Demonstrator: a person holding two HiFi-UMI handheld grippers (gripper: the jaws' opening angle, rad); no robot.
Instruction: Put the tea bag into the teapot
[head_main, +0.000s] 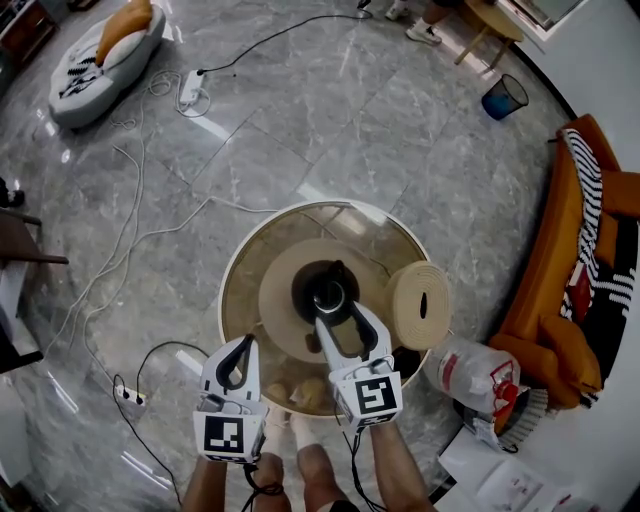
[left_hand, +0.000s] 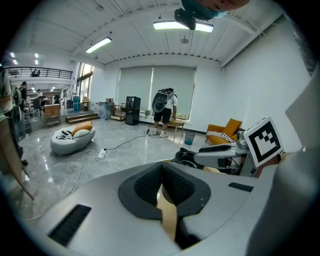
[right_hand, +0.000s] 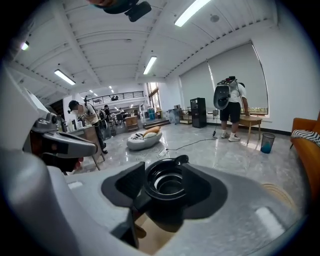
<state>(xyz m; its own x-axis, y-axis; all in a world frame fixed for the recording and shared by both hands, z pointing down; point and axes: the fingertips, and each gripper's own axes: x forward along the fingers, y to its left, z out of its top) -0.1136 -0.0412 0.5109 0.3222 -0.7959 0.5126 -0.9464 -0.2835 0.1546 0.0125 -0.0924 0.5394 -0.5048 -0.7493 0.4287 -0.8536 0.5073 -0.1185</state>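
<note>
A black teapot (head_main: 331, 290) without a lid stands in the middle of a round wooden tray (head_main: 280, 285) on the glass table. My right gripper (head_main: 345, 322) hovers over the pot's near edge with its jaws spread apart. In the right gripper view the pot's open mouth (right_hand: 170, 186) sits between the dark pads (right_hand: 124, 189), which do not touch it. I see no tea bag in any view, and the inside of the pot is too dark to read. My left gripper (head_main: 243, 345) hangs at the table's near left edge, jaws closed together with nothing in them (left_hand: 161, 182).
A round woven mat (head_main: 418, 303) stands on edge at the table's right. The glass table's rim (head_main: 236, 262) curves around the tray. A plastic bag (head_main: 478, 376) and an orange sofa (head_main: 565, 300) are to the right. Cables and a power strip (head_main: 190, 88) lie on the floor.
</note>
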